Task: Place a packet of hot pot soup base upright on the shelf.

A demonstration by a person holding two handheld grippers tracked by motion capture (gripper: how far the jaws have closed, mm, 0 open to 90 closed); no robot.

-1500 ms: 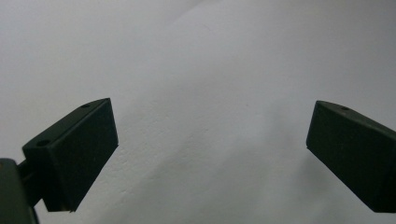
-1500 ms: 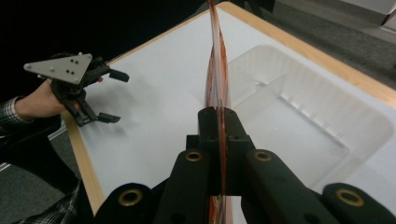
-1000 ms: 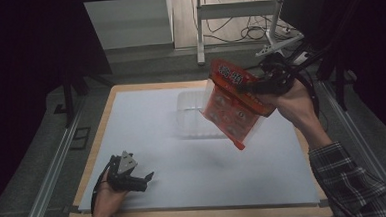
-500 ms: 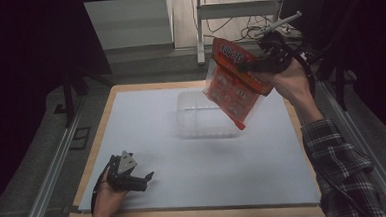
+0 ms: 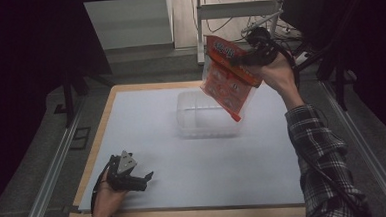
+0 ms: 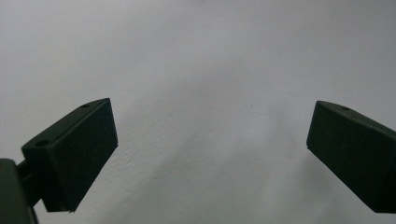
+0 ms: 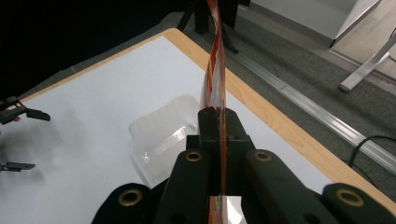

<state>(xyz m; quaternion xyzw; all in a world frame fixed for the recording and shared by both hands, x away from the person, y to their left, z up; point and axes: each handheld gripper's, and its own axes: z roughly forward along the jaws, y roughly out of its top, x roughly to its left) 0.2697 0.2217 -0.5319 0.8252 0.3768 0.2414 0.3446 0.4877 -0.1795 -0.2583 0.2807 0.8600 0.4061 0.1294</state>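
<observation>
An orange-red snack bag hangs tilted in the air over the far side of the table, its lower corner above a clear plastic container. My right gripper is shut on the bag's upper edge. In the right gripper view the bag runs edge-on between the closed jaws, with the container on the table below. My left gripper rests open on the white table near the front left corner. Its two black fingers stand wide apart over bare white surface.
The white table top has a wooden rim. Metal rails run along both sides on the grey floor. A white metal frame and cables stand behind the table. In the right gripper view the left gripper shows far off.
My right gripper has lifted the bag higher and carried it back and slightly left, over the container. The left gripper has stayed where it was.
</observation>
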